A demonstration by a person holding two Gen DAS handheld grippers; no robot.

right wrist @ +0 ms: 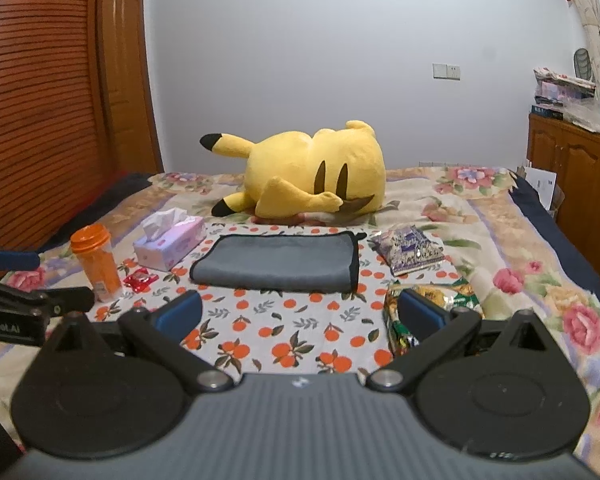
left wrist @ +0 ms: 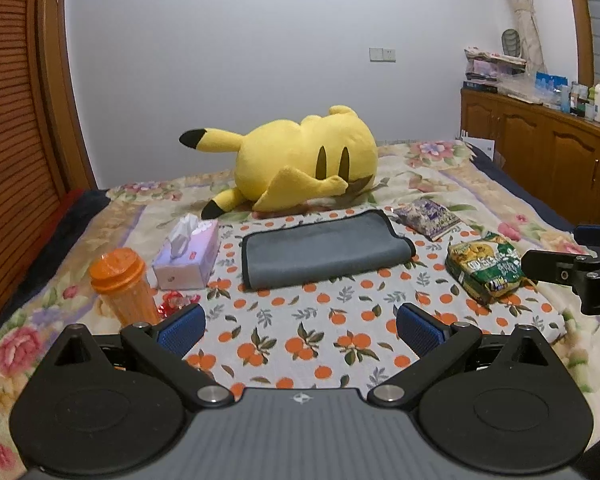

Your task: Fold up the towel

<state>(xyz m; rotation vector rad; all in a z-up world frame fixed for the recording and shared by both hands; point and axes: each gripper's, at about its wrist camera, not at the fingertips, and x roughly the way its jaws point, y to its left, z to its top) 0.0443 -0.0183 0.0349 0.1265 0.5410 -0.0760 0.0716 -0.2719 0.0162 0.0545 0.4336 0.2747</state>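
Note:
A grey towel with black edging (left wrist: 324,254) lies folded flat on the orange-print cloth (left wrist: 300,340) on the bed; it also shows in the right wrist view (right wrist: 276,262). My left gripper (left wrist: 300,330) is open and empty, held above the cloth in front of the towel. My right gripper (right wrist: 300,314) is open and empty, also in front of the towel. The right gripper shows at the right edge of the left wrist view (left wrist: 572,272), and the left gripper shows at the left edge of the right wrist view (right wrist: 40,300).
A yellow plush toy (left wrist: 300,164) lies behind the towel. A tissue box (left wrist: 188,256), an orange bottle (left wrist: 124,284) and a red wrapper (right wrist: 140,280) sit left. A purple snack bag (left wrist: 428,218) and a green snack bag (left wrist: 488,268) sit right. Wooden cabinets (left wrist: 540,152) stand at far right.

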